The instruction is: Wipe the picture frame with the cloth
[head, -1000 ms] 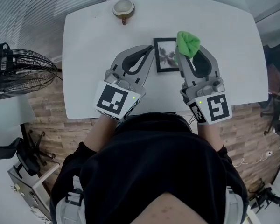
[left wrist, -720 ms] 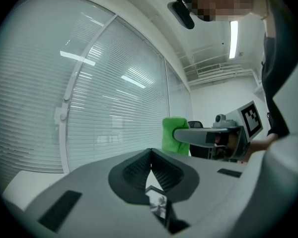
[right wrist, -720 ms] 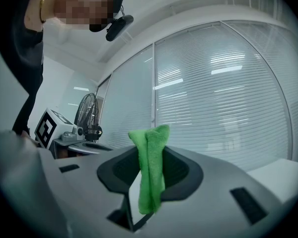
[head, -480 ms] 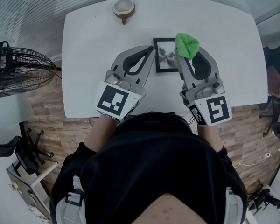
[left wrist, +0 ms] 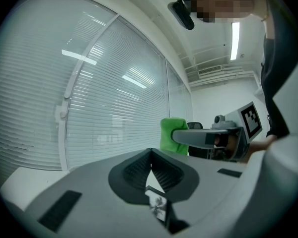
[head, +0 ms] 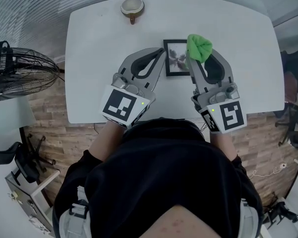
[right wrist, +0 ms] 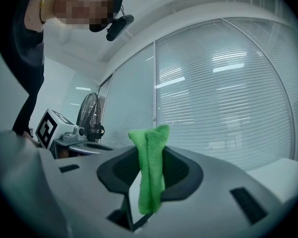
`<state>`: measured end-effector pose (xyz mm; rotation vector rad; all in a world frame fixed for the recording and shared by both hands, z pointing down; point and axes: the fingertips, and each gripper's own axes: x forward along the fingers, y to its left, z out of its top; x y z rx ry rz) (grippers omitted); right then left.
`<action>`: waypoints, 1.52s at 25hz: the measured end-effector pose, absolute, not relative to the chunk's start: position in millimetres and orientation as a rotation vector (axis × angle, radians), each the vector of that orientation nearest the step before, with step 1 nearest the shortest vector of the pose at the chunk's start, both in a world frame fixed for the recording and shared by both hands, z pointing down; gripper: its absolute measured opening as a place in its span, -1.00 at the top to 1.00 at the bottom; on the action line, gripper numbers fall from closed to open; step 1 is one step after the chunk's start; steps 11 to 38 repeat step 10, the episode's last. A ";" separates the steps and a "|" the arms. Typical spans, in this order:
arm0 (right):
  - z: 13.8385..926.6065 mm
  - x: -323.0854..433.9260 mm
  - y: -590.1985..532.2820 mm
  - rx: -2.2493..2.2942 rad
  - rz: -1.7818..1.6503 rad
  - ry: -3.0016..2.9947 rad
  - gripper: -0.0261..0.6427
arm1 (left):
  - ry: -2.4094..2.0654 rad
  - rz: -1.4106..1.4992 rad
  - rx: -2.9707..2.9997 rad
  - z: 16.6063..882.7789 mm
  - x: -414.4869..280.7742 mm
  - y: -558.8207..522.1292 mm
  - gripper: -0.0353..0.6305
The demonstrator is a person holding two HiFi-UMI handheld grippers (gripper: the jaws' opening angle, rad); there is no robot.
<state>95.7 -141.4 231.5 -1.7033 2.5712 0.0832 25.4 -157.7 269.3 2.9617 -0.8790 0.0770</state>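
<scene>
Head view tells us nothing has moved: our right gripper [head: 192, 63] clamps the cloth [head: 198, 47] over the picture frame [head: 175, 59] mid-table [head: 97, 58], our left gripper [head: 160, 55] sits closed and empty beside it, so wiping seems unstarted.

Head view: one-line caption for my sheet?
Over a white table, the right gripper holds a green cloth at the picture frame; the shut left gripper sits beside it.

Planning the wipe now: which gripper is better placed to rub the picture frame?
Right. The right gripper is shut on the green cloth at the edge of the picture frame; the left gripper is shut and empty.
</scene>
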 end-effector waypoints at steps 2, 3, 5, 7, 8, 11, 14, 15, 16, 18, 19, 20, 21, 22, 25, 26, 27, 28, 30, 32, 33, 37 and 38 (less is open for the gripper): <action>231.1 95.0 -142.1 -1.701 0.084 2.571 0.60 | -0.882 0.081 2.960 269.8 24.6 -158.2 0.86; 230.7 94.6 -142.0 -1.698 0.085 2.572 0.59 | -0.881 0.086 2.958 270.1 24.3 -158.0 0.86; 229.7 94.2 -141.5 -1.694 0.083 2.570 0.59 | -0.879 0.092 2.959 268.9 24.6 -157.3 0.86; 229.1 94.3 -141.4 -1.694 0.083 2.568 0.60 | -0.877 0.070 2.964 265.0 25.8 -157.1 0.86; 229.0 94.2 -141.6 -1.694 0.083 2.567 0.59 | -0.876 0.059 2.965 263.6 26.1 -157.3 0.86; 229.3 94.0 -142.3 -1.694 0.084 2.566 0.60 | -0.876 0.042 2.967 261.5 26.4 -157.8 0.86; 229.3 94.0 -142.3 -1.694 0.084 2.566 0.60 | -0.876 0.042 2.967 261.5 26.4 -157.8 0.86; 229.3 94.0 -142.3 -1.694 0.084 2.566 0.60 | -0.876 0.042 2.967 261.5 26.4 -157.8 0.86; 229.3 94.0 -142.3 -1.694 0.084 2.566 0.60 | -0.876 0.042 2.967 261.5 26.4 -157.8 0.86; 229.3 94.0 -142.3 -1.694 0.084 2.566 0.60 | -0.876 0.042 2.967 261.5 26.4 -157.8 0.86; 229.3 94.0 -142.3 -1.694 0.084 2.566 0.60 | -0.876 0.042 2.967 261.5 26.4 -157.8 0.86; 229.3 94.0 -142.3 -1.694 0.084 2.566 0.60 | -0.876 0.042 2.967 261.5 26.4 -157.8 0.86; 229.3 94.0 -142.3 -1.694 0.084 2.566 0.60 | -0.876 0.042 2.967 261.5 26.4 -157.8 0.86; 229.3 94.0 -142.3 -1.694 0.084 2.566 0.60 | -0.876 0.042 2.967 261.5 26.4 -157.8 0.86; 229.3 94.0 -142.3 -1.694 0.084 2.566 0.60 | -0.876 0.042 2.967 261.5 26.4 -157.8 0.86; 229.3 94.0 -142.3 -1.694 0.084 2.566 0.60 | -0.876 0.042 2.967 261.5 26.4 -157.8 0.86; 229.3 94.0 -142.3 -1.694 0.084 2.566 0.60 | -0.876 0.042 2.967 261.5 26.4 -157.8 0.86; 229.3 94.0 -142.3 -1.694 0.084 2.566 0.60 | -0.876 0.042 2.967 261.5 26.4 -157.8 0.86; 229.3 94.0 -142.3 -1.694 0.084 2.566 0.60 | -0.876 0.042 2.967 261.5 26.4 -157.8 0.86; 229.3 94.0 -142.3 -1.694 0.084 2.566 0.60 | -0.876 0.042 2.967 261.5 26.4 -157.8 0.86; 229.3 94.0 -142.3 -1.694 0.084 2.566 0.60 | -0.876 0.042 2.967 261.5 26.4 -157.8 0.86; 229.3 94.0 -142.3 -1.694 0.084 2.566 0.60 | -0.876 0.042 2.967 261.5 26.4 -157.8 0.86; 229.3 94.0 -142.3 -1.694 0.084 2.566 0.60 | -0.876 0.042 2.967 261.5 26.4 -157.8 0.86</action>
